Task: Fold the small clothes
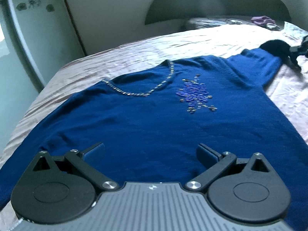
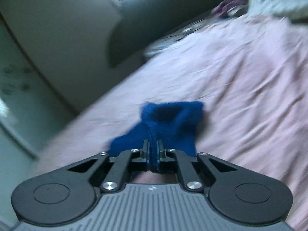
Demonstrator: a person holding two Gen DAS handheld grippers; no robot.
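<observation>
A dark blue top with a beaded neckline and a sequin motif lies spread flat on the pink bed sheet. My left gripper is open and empty, hovering over the top's lower part. In the left wrist view the far sleeve reaches toward my right gripper, a dark shape at the sleeve's end. In the right wrist view my right gripper is shut on the blue sleeve cuff and holds it above the sheet.
A pillow and a purple cloth lie at the head of the bed. A wardrobe with a flower pattern stands left of the bed. A dark headboard rises behind. The right wrist view is blurred.
</observation>
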